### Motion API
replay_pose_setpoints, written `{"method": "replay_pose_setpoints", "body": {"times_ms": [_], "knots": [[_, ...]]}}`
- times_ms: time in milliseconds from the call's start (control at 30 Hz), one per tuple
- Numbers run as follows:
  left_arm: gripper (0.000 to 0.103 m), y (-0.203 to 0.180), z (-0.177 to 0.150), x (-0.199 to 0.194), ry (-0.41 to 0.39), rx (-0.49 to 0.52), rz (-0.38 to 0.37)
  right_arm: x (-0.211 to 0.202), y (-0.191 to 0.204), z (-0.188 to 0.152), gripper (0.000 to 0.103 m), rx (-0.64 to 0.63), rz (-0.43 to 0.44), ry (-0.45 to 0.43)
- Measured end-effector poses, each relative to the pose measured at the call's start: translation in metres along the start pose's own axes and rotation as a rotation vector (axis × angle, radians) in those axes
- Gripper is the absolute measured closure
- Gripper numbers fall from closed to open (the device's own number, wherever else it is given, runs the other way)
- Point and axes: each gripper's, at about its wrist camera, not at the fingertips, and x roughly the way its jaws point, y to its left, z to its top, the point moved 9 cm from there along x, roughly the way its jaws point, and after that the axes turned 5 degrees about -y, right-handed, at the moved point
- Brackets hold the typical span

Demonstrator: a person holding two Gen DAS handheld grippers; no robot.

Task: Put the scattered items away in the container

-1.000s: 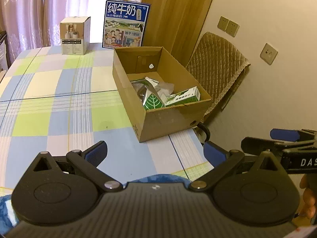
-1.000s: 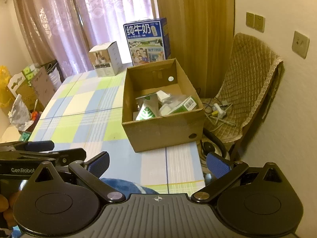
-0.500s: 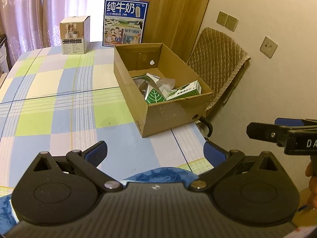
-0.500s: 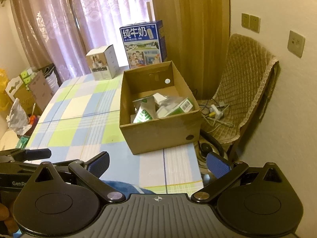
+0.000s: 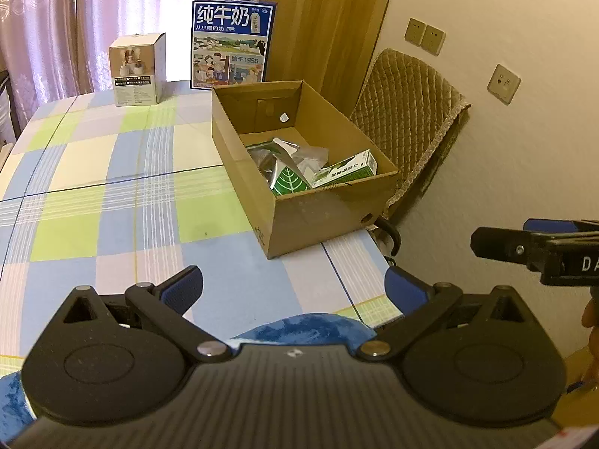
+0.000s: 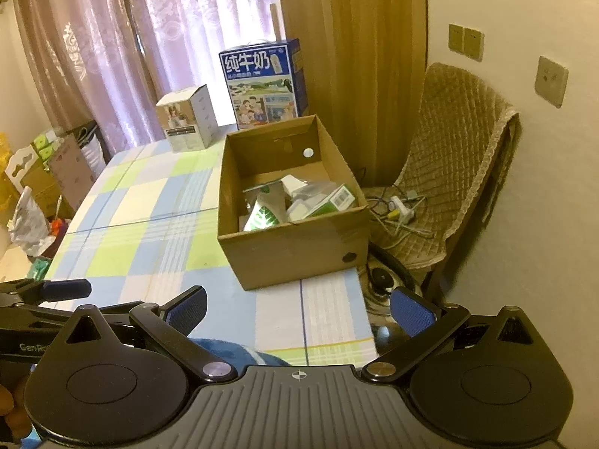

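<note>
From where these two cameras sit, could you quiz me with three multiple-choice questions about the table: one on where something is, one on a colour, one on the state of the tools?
1. Where is the green-and-white carton?
A. Inside the cardboard box
B. On the chair
C. Beside the milk box

2. What colour is the tall milk box at the far end of the table?
A. Red
B. Blue
C. Yellow

3. How are the two handheld grippers?
A. Both shut on cartons
B. One open, one shut
C. Both open and holding nothing

Answers:
1. A: the carton leans on the box's inner wall among other packets.
2. B: its front is blue with white lettering.
3. C: the left gripper and right gripper each show blue fingers spread wide with nothing between them.
</note>
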Motion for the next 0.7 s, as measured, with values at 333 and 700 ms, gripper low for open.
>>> {"method": "replay_pose_setpoints", "body": {"times_ms": [333, 700], "knots": [[0.001, -0.0047, -0.0014, 0.0001, 0.005, 0.017, -0.009, -0.0007, 0.0001, 0.0007, 0.002, -0.001, -0.005, 0.007], [0.001, -0.0001, -0.0045, 0.0004, -0.001, 0.014, 0.006, 0.0006, 0.0039, -0.0030, 0.002, -0.024, -0.014, 0.000]]}}
